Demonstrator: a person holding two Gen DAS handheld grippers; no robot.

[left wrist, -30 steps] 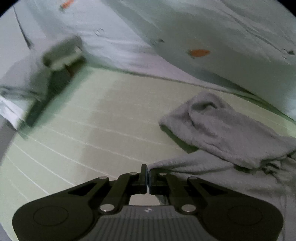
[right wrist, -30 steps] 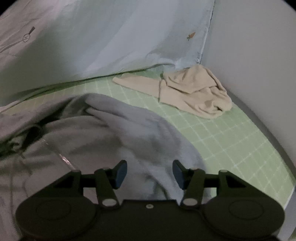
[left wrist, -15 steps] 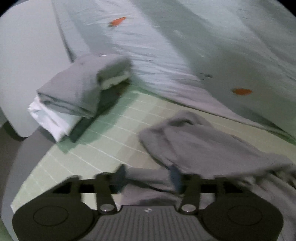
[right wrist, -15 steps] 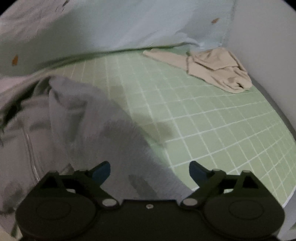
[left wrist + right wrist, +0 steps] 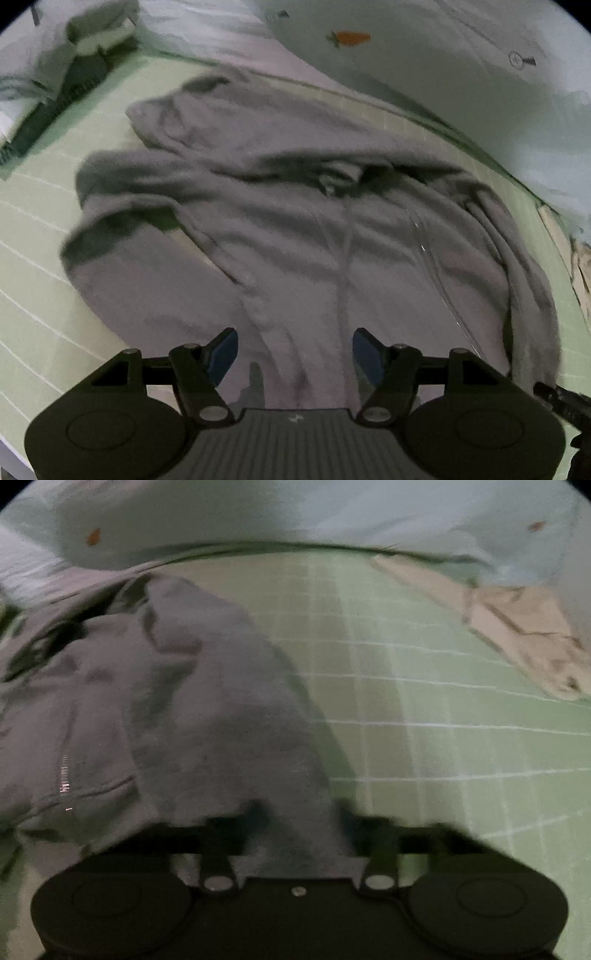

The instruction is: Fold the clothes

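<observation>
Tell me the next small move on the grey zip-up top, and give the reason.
Probably smooth the left sleeve outward before any fold. The grey zip-up top lies spread on the green grid mat with that sleeve bunched and doubled over. The left gripper is open above the hem, holding nothing, so it looks free to reach there. The right gripper is too blurred to judge.

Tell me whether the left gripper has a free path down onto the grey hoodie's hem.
Probably yes. The left gripper hangs open above the grey hoodie, with nothing between its fingers and the fabric; the folded stack lies well off to the side.
</observation>
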